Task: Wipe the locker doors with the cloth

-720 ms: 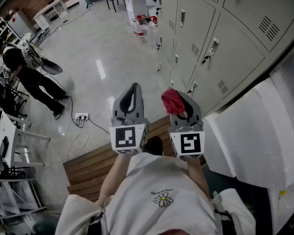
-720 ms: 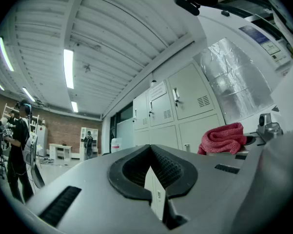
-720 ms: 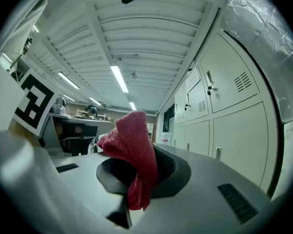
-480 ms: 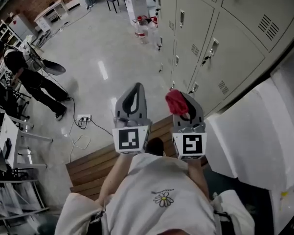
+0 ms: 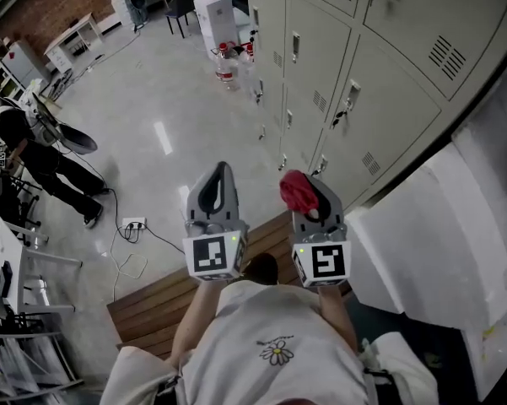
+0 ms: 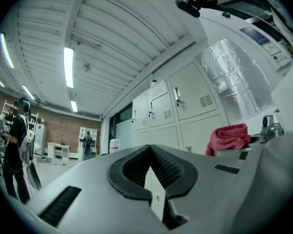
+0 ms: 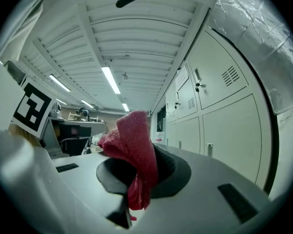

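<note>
A red cloth (image 5: 297, 190) is pinched between the closed jaws of the right gripper (image 5: 310, 186). It bunches up above the jaw tips, and a short end hangs down below them. The cloth is held in the air beside a bank of lockers (image 5: 388, 83), not touching any door.

The left gripper (image 5: 222, 169) is held level with the right one, just beside it. Its jaws are closed together with nothing between them. Both grippers point away from the person's body, and each has a cube with square black-and-white markers at its back.

The lockers are pale grey metal and fill the right side of the room. Their doors are all closed, each with a small handle and a slotted vent, so the contents cannot be seen.

A slatted wooden bench (image 5: 152, 294) lies below the grippers. Beyond it is a glossy pale floor (image 5: 169, 99) that reflects the ceiling lights. A white power strip (image 5: 133, 224) with a trailing cable lies on the floor near the bench.

A few bottles (image 5: 226, 62) stand on the floor against the lockers, farther along, near a white box-shaped unit (image 5: 213, 11). A person in dark clothes (image 5: 34, 150) stands at the far left. A brick wall (image 5: 42, 11) closes the far end of the room.
</note>
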### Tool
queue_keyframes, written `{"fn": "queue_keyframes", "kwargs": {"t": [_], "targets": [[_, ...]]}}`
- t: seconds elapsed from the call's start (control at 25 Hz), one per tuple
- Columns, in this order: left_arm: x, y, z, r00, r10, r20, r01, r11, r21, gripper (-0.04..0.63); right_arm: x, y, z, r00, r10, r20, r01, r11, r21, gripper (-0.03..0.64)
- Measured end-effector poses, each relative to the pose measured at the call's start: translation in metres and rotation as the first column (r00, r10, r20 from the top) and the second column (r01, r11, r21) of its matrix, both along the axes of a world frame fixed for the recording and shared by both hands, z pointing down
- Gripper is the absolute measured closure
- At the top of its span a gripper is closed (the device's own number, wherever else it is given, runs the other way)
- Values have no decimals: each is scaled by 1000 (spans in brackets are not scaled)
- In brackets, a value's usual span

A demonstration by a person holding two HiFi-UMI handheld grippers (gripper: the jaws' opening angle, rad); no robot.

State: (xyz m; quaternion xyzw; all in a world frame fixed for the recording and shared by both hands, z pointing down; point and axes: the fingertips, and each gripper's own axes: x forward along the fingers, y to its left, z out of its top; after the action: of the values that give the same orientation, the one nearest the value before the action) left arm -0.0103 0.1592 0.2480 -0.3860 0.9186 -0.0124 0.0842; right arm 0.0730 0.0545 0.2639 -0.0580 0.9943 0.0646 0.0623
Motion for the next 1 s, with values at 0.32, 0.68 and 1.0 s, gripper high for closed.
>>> {"fn": "queue_keyframes", "kwargs": {"t": [0.32,0.68,1.0], "targets": [[-24,-22,-9,1000,7,2,-7,1000,22,578,-6,-23,4,999,16,-37,-17,999,-35,588],[-83,-72,-23,994,106,39,-108,993,53,578,-40,-72,9,991,130,-32,-132,989,-68,588],[-156,-126,20,975,209,74,-213,975,66,578,-112,-119,8,967,232,101,-229,972,-44,588]]}}
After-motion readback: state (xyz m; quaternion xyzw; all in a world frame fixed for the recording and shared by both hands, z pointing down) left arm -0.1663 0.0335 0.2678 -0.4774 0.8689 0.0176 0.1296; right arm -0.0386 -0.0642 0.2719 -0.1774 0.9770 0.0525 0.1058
